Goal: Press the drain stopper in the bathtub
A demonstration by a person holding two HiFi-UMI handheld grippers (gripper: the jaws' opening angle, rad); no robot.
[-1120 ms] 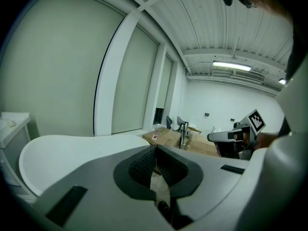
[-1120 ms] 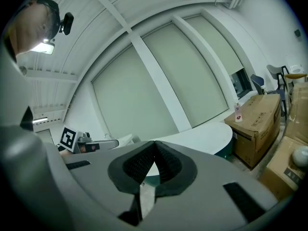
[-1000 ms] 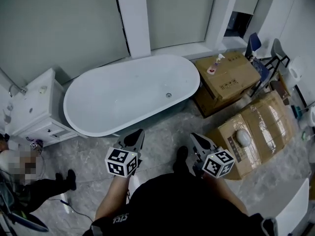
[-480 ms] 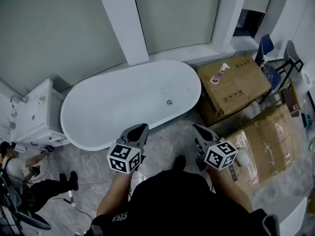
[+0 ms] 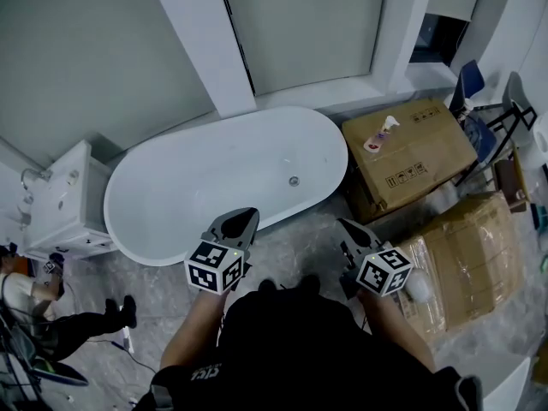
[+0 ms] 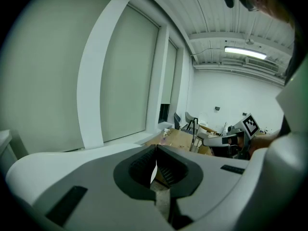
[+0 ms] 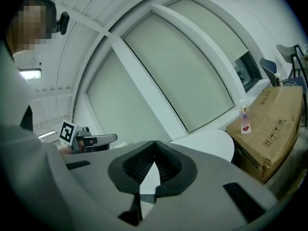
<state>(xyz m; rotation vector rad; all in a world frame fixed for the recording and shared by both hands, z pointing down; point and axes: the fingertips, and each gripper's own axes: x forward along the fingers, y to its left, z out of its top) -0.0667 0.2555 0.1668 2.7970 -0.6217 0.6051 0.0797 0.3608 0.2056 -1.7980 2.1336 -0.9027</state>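
The white oval bathtub [image 5: 214, 178] lies across the middle of the head view, with the small round metal drain stopper [image 5: 294, 181] on its floor toward the right end. My left gripper [image 5: 247, 216] is held in the air just outside the tub's near rim, its jaws closed tip to tip on nothing. My right gripper [image 5: 342, 224] hangs over the floor to the right of it, also shut and empty. The left gripper view shows the closed left gripper [image 6: 155, 149]. In the right gripper view, the tub's end [image 7: 211, 143] lies past the closed right gripper [image 7: 154, 144].
A cardboard box [image 5: 411, 152] with a spray bottle [image 5: 380, 133] on it stands right of the tub, and a second box [image 5: 467, 255] is nearer. A white vanity cabinet [image 5: 56, 204] stands left. A person [image 5: 60, 315] sits on the floor at lower left. Chairs [image 5: 492, 101] fill the far right corner.
Both grippers have edged up toward the tub's near rim, still shut. The head view has shifted slightly, and the person on the floor at the left has moved.
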